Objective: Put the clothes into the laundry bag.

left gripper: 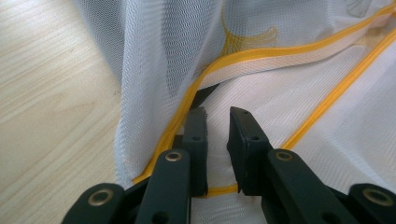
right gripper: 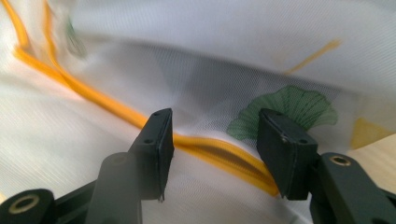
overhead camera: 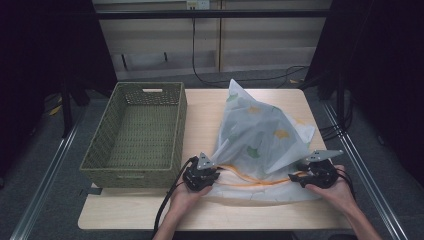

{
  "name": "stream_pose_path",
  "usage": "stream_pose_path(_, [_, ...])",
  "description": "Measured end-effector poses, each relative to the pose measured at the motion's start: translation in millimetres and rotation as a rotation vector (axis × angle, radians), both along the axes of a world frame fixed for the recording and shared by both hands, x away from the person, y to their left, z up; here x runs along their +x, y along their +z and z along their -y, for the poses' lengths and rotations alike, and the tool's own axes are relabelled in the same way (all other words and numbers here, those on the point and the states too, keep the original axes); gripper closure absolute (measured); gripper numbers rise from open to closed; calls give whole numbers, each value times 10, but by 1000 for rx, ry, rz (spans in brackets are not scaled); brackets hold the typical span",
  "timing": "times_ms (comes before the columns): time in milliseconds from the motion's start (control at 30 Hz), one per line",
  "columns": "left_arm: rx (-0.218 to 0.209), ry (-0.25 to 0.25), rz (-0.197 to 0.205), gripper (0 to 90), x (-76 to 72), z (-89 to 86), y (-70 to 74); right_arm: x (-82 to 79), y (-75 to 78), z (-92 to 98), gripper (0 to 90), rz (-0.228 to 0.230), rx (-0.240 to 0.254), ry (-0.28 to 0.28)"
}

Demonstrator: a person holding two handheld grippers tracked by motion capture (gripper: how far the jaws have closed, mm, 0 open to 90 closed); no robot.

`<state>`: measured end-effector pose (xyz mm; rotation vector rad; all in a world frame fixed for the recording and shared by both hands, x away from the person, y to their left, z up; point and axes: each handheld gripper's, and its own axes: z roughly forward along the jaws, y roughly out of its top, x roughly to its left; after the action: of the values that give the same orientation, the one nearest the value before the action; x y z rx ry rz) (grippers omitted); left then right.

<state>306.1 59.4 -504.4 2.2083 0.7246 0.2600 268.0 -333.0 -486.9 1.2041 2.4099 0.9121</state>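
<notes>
Item: one white translucent mesh laundry bag with orange-yellow edging and printed green and yellow leaf shapes (overhead camera: 260, 135), lying on the pale wooden table (overhead camera: 200, 105) to the right of a green woven rectangular basket (overhead camera: 137, 132), which stands empty. Condition of work: the bag is not yet flat or folded; its near edge rests on the table, while the far part rises in a crumpled peak, so the work seems early, with smoothing, folding and perhaps moving to the basket left. Left gripper (left gripper: 217, 140): at the bag's near left corner, black jaws a narrow gap apart with the orange-trimmed hem and mesh lying between them; whether the pads press the cloth I cannot tell. Right gripper (right gripper: 215, 154): at the near right corner, jaws standing well apart, the orange hem running between them untouched by either pad, so this corner appears free. Fabric: fine open netting, thin, limp, see-through in single layers, milkier where doubled; trim is a flat woven band.
</notes>
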Motion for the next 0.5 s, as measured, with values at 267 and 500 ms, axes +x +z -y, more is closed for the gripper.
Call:
stream_pose_path(267, [7,1,5,772,-5,-9,-1,-51,-49,49,895,-36,-17,-14])
stream_pose_path(500, [3,12,19,769,-13,-34,-10,-267,-25,129,900,-67,-7,-21])
